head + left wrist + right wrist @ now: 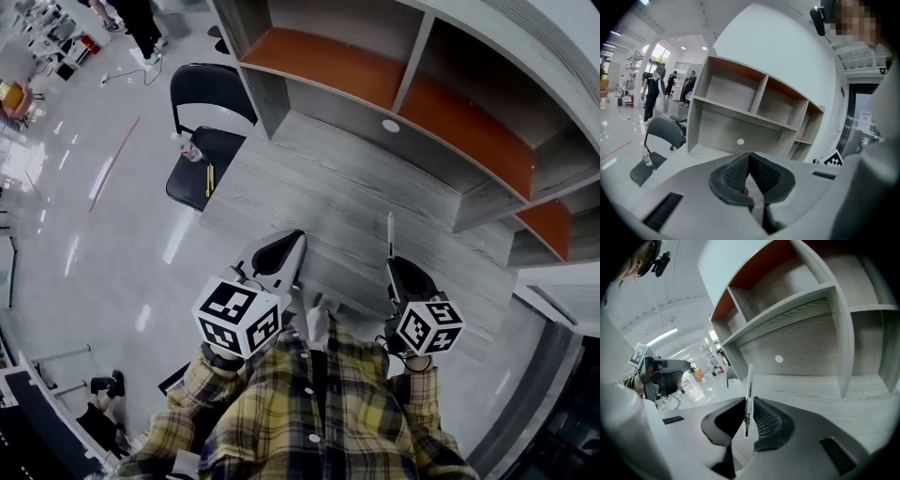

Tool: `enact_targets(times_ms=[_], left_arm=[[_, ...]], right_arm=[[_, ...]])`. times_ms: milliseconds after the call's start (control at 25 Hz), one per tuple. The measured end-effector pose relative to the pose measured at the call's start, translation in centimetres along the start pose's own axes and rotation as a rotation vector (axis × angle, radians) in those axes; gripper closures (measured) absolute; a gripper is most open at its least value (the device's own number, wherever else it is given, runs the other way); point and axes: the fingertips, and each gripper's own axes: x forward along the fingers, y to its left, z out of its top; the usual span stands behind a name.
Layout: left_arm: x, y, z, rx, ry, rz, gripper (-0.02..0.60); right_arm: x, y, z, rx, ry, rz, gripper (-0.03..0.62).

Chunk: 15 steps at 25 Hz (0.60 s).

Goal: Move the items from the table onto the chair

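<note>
My right gripper (391, 262) hovers over the near part of the grey wooden table (347, 192), shut on a thin white pen (390, 232) that sticks out past the jaw tips. In the right gripper view the pen (749, 390) stands upright between the pads. My left gripper (299, 236) is beside it over the table's near left part. Its jaws (749, 157) meet at the tips with nothing between them. The black chair (199, 141) stands off the table's far left corner, carrying a small clear bottle (191, 150) and a yellow pen-like item (209, 178).
A shelf unit (412, 89) with orange-backed compartments runs along the table's far side. A white round disc (390, 126) lies under it. Shiny floor (103, 216) spreads left of the table, with people and clutter far off. A plaid-sleeved person holds the grippers.
</note>
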Motion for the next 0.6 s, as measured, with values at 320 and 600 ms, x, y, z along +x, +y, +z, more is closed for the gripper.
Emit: enact_targets(times_ms=[320, 600], left_arm=[[-6.2, 7.4, 0.5, -0.062, -0.056, 0.143, 0.577], [-9.3, 19.7, 1.5, -0.092, -0.059, 0.188, 0.577]], right_arm=[[5.1, 9.1, 0.6, -0.087, 0.049, 0.152, 0.531], [14.3, 16.3, 1.8, -0.127, 0.067, 0.176, 0.531]])
